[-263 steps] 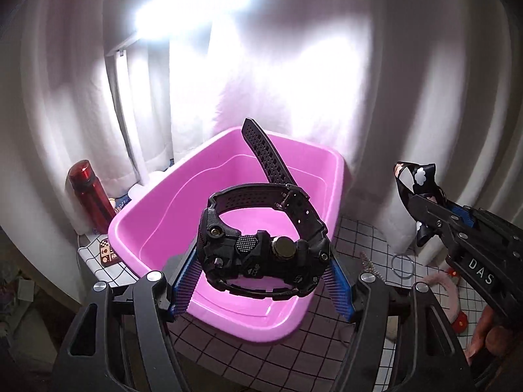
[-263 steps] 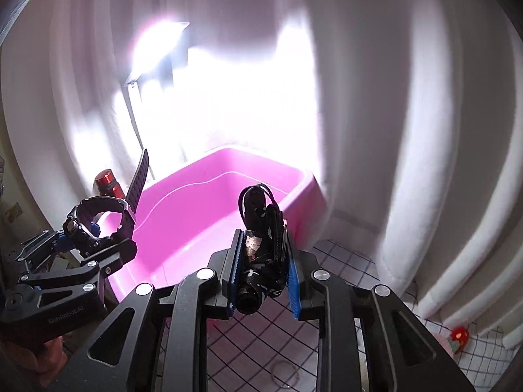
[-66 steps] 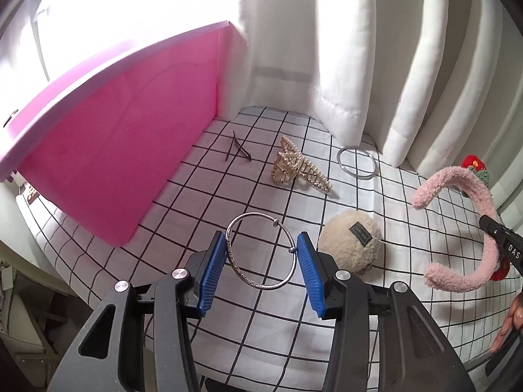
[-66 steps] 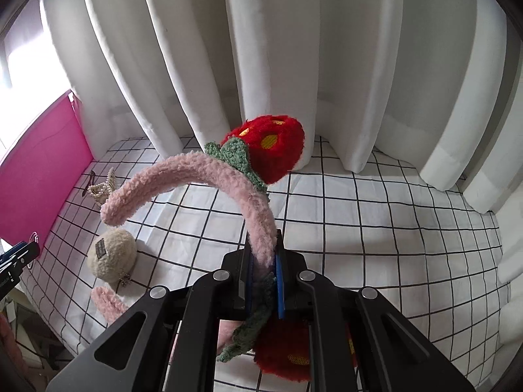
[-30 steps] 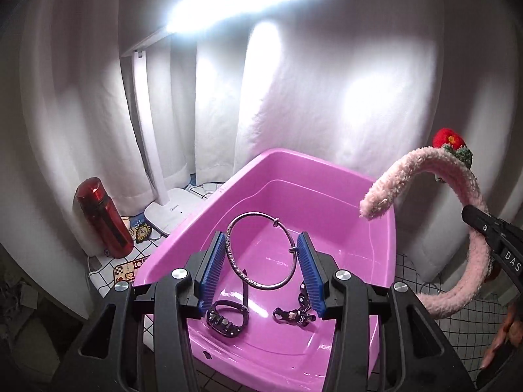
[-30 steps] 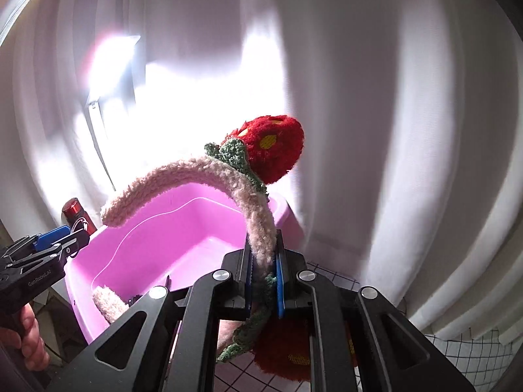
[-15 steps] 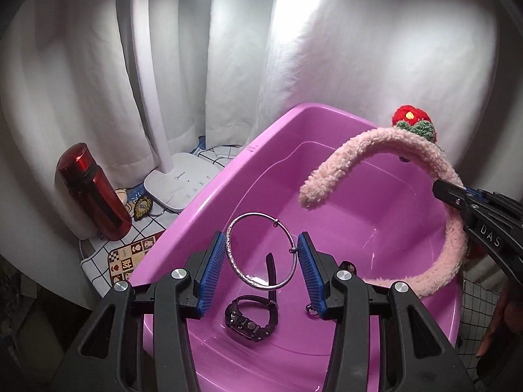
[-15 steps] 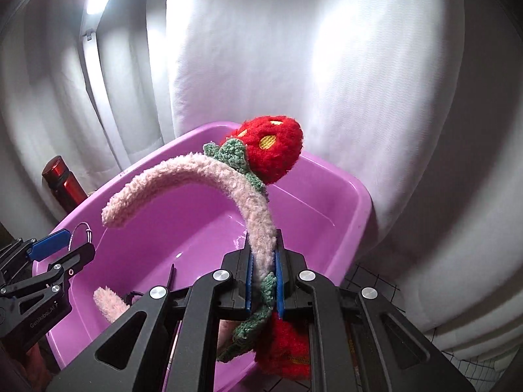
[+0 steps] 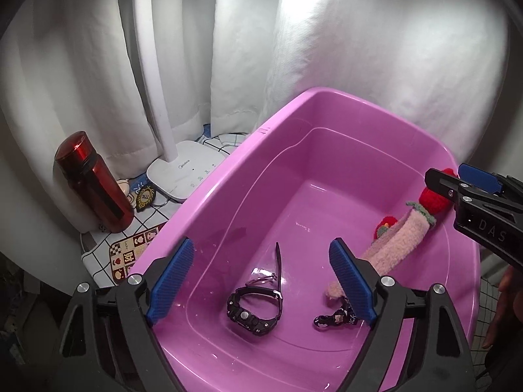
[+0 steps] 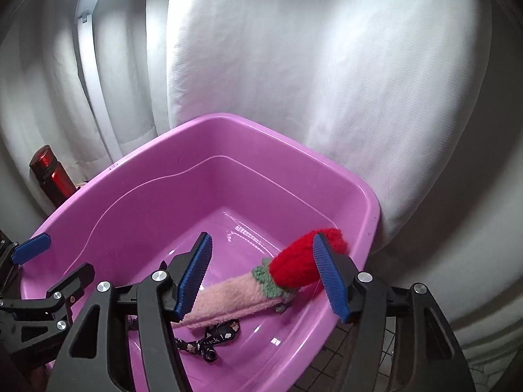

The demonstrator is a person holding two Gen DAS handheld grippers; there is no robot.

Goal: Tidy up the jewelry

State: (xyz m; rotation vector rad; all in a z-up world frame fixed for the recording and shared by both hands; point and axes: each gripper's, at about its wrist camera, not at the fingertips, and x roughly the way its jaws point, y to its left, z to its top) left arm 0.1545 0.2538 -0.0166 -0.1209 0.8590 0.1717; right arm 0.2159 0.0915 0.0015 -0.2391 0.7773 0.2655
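Now both pairs of jaws have just been opening and stand spread, nothing pinched; below the left gripper [image 9: 261, 277] the bangle [image 9: 261, 277] rests against the black watch [image 9: 255, 307] in the pink tub [image 9: 228, 176]; the headband [image 10: 248, 294] lies beneath the right gripper [image 10: 261, 277], so withdrawing carelessly could snag its fuzz and drag it out.

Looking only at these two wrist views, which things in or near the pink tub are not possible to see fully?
- Silver bangle, left wrist view: thin and partly behind the black watch; absent from the right view.
- Pink headband, right wrist view: its near end is hidden by the right tongs.
- Patterned black strap, left wrist view: one end is behind the left tongs.
- Pink tub: near rim cut off in both views.
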